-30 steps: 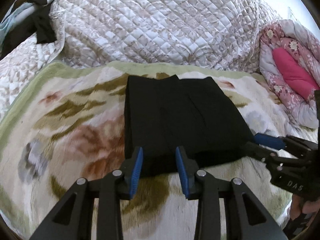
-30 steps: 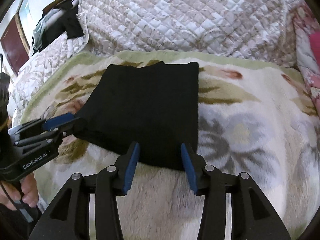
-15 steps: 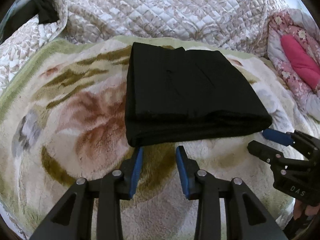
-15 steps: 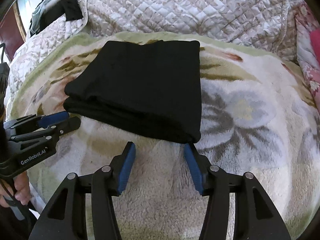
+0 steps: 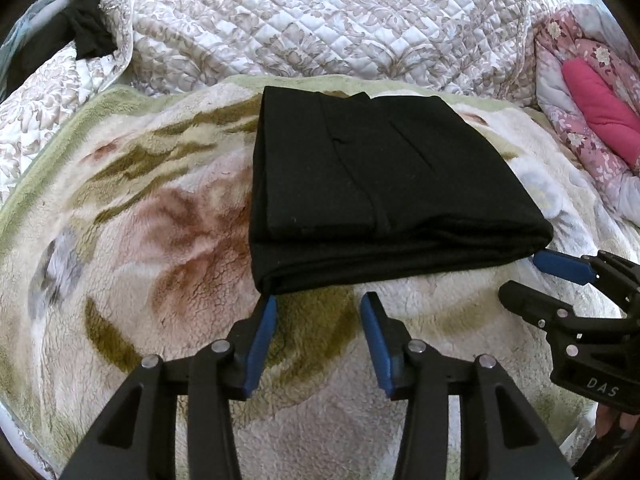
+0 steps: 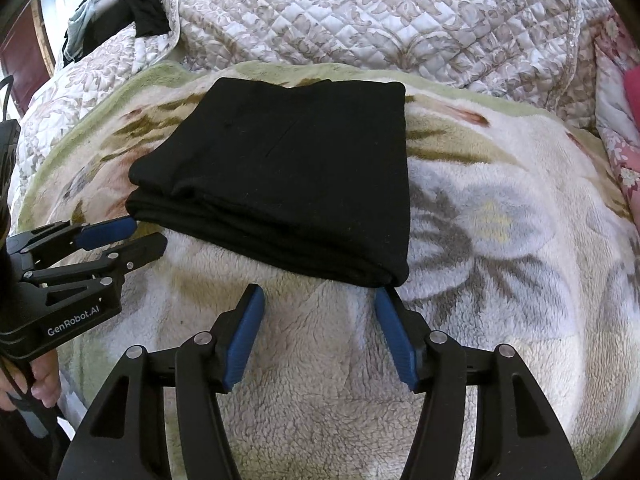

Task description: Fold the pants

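Observation:
The black pants [image 5: 372, 184] lie folded into a thick rectangle on the fleece blanket [image 5: 160, 240], its layered edge facing me. My left gripper [image 5: 318, 304] sits just in front of the near left corner, its jaws opening with nothing between them. My right gripper [image 6: 320, 296] sits in front of the near right corner of the pants [image 6: 288, 176], its jaws also opening and empty. Each gripper shows in the other's view: the right gripper [image 5: 532, 276] at the right, the left gripper [image 6: 144, 236] at the left.
A quilted beige bedspread [image 5: 320, 20] rises behind the blanket. A pink floral quilt [image 5: 592, 120] is bunched at the right. Dark clothes [image 6: 120, 12] hang at the far left. A hand [image 6: 40, 384] holds the left gripper's handle.
Both grippers let go of the pants' near edge and drew back from it toward me. Their jaws have widened. The folded pants now rest free on the blanket.

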Action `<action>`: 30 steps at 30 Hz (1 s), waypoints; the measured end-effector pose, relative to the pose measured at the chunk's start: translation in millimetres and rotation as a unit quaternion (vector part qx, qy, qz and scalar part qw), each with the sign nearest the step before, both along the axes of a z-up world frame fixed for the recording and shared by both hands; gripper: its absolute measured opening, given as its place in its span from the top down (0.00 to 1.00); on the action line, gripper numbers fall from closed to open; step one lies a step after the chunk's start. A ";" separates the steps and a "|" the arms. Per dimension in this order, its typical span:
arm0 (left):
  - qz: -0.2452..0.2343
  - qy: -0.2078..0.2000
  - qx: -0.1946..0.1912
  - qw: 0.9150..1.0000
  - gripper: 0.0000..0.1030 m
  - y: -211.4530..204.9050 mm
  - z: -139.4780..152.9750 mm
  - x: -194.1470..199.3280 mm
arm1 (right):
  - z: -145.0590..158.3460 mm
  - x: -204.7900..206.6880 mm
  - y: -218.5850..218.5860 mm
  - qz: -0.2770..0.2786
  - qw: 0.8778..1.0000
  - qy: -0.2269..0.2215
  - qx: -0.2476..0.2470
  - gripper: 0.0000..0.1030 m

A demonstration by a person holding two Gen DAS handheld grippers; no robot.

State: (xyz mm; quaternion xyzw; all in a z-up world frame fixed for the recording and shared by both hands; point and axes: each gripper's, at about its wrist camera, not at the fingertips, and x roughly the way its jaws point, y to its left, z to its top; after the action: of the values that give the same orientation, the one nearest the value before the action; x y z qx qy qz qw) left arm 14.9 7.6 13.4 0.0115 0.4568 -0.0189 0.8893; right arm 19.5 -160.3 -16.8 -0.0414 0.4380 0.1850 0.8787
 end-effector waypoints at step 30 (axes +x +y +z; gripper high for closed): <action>-0.001 0.006 0.000 1.000 0.52 0.8 -2.0 1.2 | -0.6 -0.2 0.1 0.001 1.000 -0.002 -0.001 0.42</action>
State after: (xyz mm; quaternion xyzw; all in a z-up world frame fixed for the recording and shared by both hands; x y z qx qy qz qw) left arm 16.1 8.4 11.3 0.0117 0.4625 -0.0199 0.8863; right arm 19.3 -160.2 -17.4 -0.0431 0.4366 0.1849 0.8794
